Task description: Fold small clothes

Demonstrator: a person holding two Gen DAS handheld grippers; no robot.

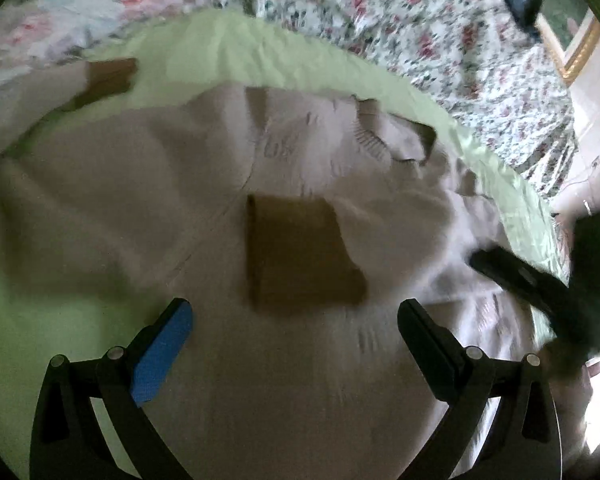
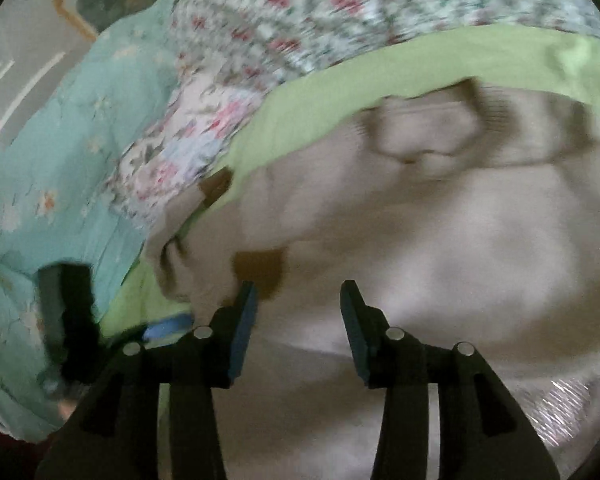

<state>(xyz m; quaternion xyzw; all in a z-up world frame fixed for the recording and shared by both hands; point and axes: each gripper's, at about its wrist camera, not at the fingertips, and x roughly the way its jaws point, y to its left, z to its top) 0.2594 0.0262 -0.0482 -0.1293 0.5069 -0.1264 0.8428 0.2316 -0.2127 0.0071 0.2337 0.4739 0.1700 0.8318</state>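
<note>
A beige knit sweater (image 1: 148,208) lies spread on a light green sheet (image 1: 236,52). A brown patch (image 1: 300,256) sits on its middle and a second brown patch (image 1: 108,76) lies at the far left. My left gripper (image 1: 296,320) hovers over the sweater just below the middle patch, open wide, with nothing between its fingers. In the right wrist view the sweater (image 2: 440,248) shows its ribbed collar (image 2: 428,128) and a brown patch (image 2: 260,272). My right gripper (image 2: 299,300) is open above the fabric beside that patch, holding nothing.
A floral quilt (image 1: 420,20) borders the green sheet (image 2: 420,68) at the back, and a teal flowered blanket (image 2: 60,168) lies to the left. The right gripper's dark body (image 1: 532,280) stands at the sweater's right edge. A gold-framed object (image 1: 580,48) is at the far right.
</note>
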